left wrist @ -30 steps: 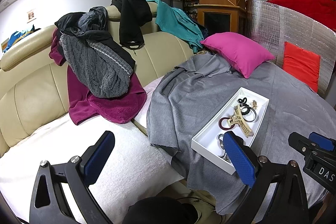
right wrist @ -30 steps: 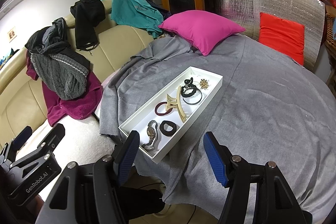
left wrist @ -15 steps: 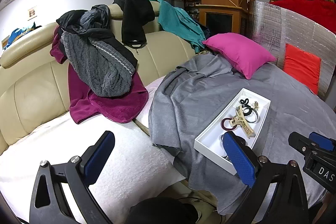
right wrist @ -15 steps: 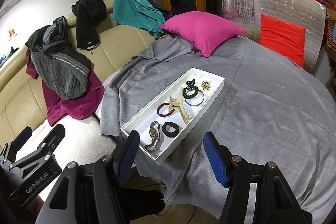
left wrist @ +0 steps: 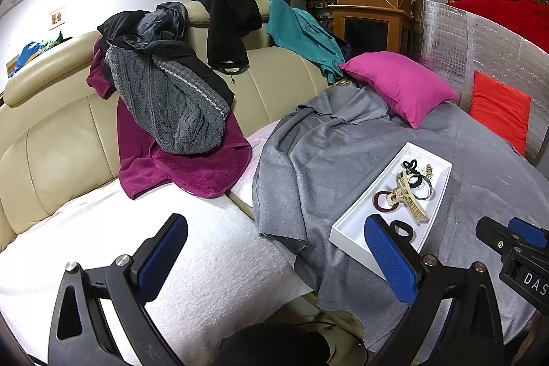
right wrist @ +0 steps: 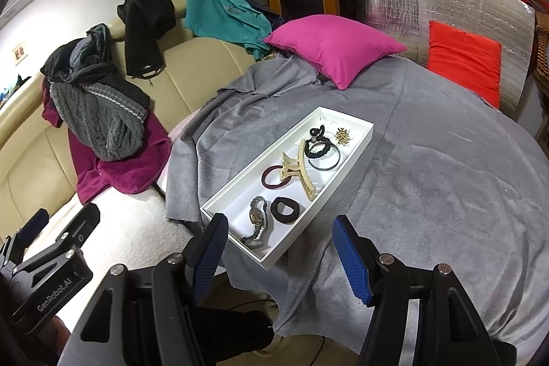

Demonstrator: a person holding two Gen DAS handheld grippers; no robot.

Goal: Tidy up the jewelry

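Observation:
A long white tray [right wrist: 357, 153] lies on a grey cloth [right wrist: 429, 194]; it also shows in the left wrist view [left wrist: 346, 228]. It holds a beige claw clip [right wrist: 302, 172], a maroon hair tie [right wrist: 269, 179], a black scrunchie [right wrist: 284, 210], a silver watch [right wrist: 257, 220], a grey bangle [right wrist: 326, 156], a black hair tie [right wrist: 315, 132] and a gold brooch [right wrist: 343, 136]. My right gripper [right wrist: 281, 258] is open and empty, just before the tray's near end. My left gripper [left wrist: 274, 263] is open and empty, left of the tray.
A beige sofa [left wrist: 51, 143] draped with clothes [left wrist: 164, 91] stands at the left. A pink pillow [right wrist: 333, 45] and a red cushion [right wrist: 463, 60] against a silver board lie beyond the tray. A white cover [left wrist: 206, 263] lies under my left gripper.
Both views have shifted slightly; the tray now sits a little further right and up in each. Both grippers stay open and empty.

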